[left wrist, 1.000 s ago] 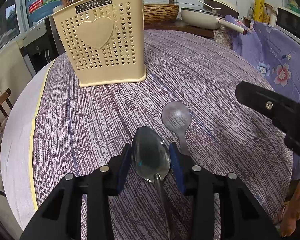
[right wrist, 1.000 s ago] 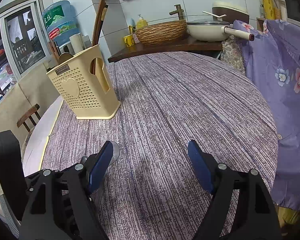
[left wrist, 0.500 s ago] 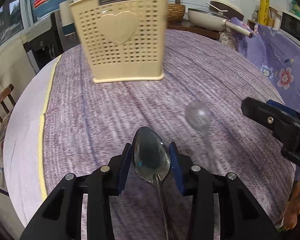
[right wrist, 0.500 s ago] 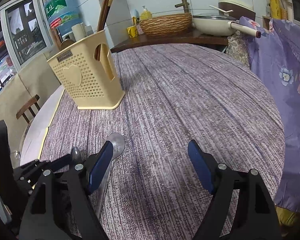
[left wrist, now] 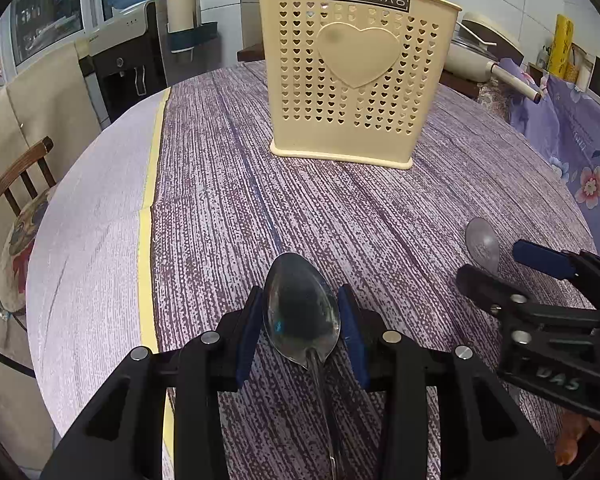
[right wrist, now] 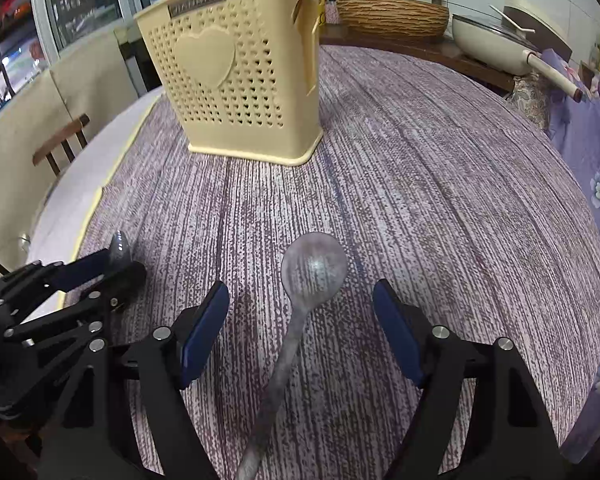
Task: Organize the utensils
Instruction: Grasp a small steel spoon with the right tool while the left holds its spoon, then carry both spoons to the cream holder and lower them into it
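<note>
My left gripper (left wrist: 301, 318) is shut on a shiny metal spoon (left wrist: 300, 314), its blue pads pressing the sides of the bowl and the handle running back under the camera. A second, duller spoon (right wrist: 314, 270) lies flat on the purple cloth. My right gripper (right wrist: 300, 330) straddles its neck with the jaws closing, and the pads still stand clear of it. A cream perforated utensil holder (left wrist: 358, 72) with a heart on its front stands upright farther back; wooden utensils stick out of its top. From the left wrist, the lying spoon (left wrist: 482, 244) and right gripper (left wrist: 512, 272) show at right.
The round table (left wrist: 100, 264) carries a purple striped cloth (right wrist: 440, 184) with a yellow border at its left. A wooden chair (left wrist: 20, 176) stands off the left edge. A pan (right wrist: 496, 42) and a wicker basket (right wrist: 392, 14) sit on a counter behind. Floral purple fabric (right wrist: 592, 168) hangs at right.
The left gripper has carried the metal spoon leftward, closer to the holder. The right gripper has swung left and lowered over the lying spoon, which now lies between its narrowing jaws.
</note>
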{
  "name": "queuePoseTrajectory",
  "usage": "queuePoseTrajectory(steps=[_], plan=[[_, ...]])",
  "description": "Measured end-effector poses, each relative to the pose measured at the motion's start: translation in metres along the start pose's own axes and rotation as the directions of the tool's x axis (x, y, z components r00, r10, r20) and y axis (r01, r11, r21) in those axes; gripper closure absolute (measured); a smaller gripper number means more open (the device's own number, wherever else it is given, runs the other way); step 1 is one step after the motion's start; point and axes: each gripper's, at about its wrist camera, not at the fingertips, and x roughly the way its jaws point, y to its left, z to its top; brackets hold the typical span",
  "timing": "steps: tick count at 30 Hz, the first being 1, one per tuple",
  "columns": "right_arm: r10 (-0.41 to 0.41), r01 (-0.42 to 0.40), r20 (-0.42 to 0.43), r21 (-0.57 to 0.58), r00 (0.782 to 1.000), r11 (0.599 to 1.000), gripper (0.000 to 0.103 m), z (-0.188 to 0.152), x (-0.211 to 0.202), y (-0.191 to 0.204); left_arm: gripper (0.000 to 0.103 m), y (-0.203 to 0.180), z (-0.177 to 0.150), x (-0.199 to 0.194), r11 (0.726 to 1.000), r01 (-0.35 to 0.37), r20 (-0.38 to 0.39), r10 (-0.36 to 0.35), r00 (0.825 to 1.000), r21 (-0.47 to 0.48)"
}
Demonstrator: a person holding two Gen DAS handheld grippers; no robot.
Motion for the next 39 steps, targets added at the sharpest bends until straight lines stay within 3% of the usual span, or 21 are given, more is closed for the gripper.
queuePoseTrajectory(steps=[11, 16, 22, 30, 39], plan=[[-0.088, 0.088, 0.015, 0.004, 0.996, 0.996, 0.052, 0.008, 0.010, 0.003, 0.065, 0.007, -0.001, -0.001, 1.000, 0.021, 0.005, -0.021, 1.000, 0.006], [-0.082, 0.082, 0.028, -0.011, 0.996, 0.997, 0.066, 0.006, 0.009, 0.007, 0.065, 0.005, -0.002, -0.001, 1.000, 0.010, 0.009, -0.011, 1.000, 0.015], [-0.066, 0.066, 0.031, -0.004, 0.997, 0.998, 0.066, 0.007, 0.009, 0.005, 0.065, 0.004, -0.001, 0.000, 1.000, 0.007, 0.008, -0.007, 1.000, 0.016], [0.016, -0.022, 0.087, 0.065, 0.996, 0.998, 0.066, 0.010, -0.005, -0.013, 0.065, 0.009, 0.004, -0.001, 1.000, 0.012, 0.017, -0.012, 1.000, -0.006], [0.097, -0.121, 0.213, 0.102, 0.972, 0.987, 0.066, 0.022, -0.051, -0.027, 0.065, 0.017, 0.028, -0.041, 0.996, 0.086, 0.149, -0.081, 0.986, -0.032]])
